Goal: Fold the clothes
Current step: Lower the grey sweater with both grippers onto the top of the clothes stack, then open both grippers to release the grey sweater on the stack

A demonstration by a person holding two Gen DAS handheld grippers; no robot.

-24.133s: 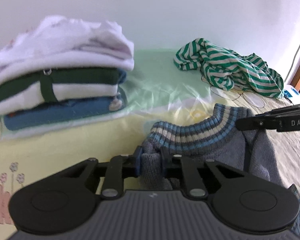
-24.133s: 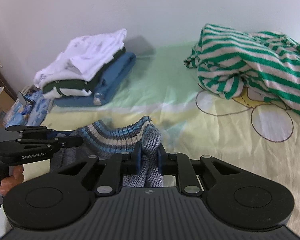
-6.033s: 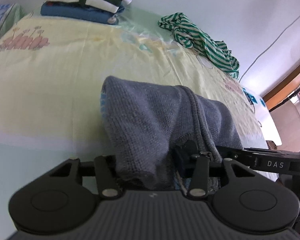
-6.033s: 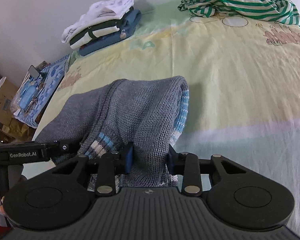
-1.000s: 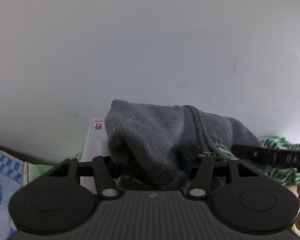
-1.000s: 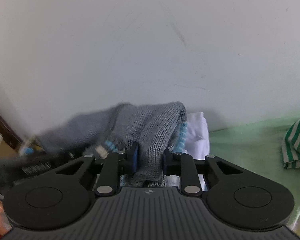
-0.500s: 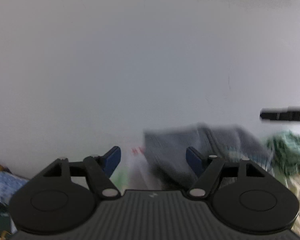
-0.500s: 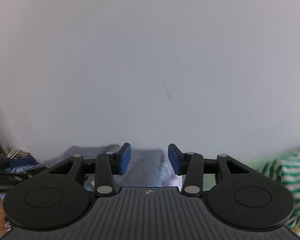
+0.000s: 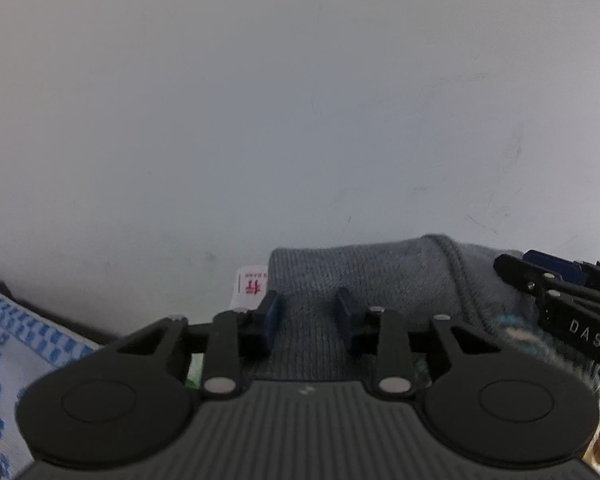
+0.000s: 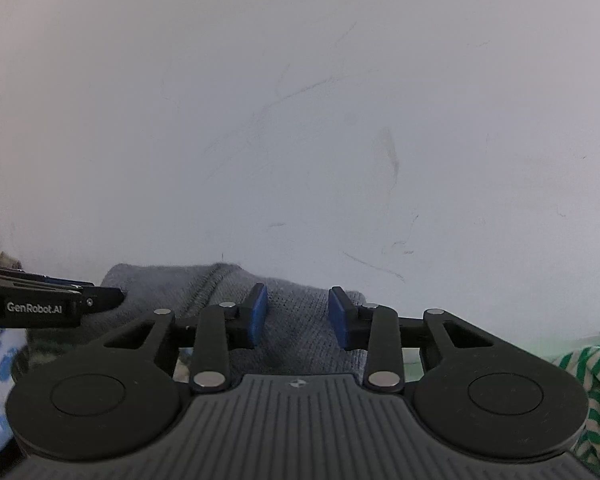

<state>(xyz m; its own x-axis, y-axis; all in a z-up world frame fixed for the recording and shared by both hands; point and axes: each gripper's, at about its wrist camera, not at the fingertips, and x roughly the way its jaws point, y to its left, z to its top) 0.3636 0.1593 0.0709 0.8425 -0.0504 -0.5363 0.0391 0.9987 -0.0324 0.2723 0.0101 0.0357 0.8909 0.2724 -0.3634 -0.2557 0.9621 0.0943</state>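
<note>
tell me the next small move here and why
Probably draw both back and swing toward the green striped garment, which is not yet folded. The folded grey sweater lies set down by the wall. The left hand-held gripper and right hand-held gripper have just been closing their jaws, yet the pads look clear of the knit between them.
</note>
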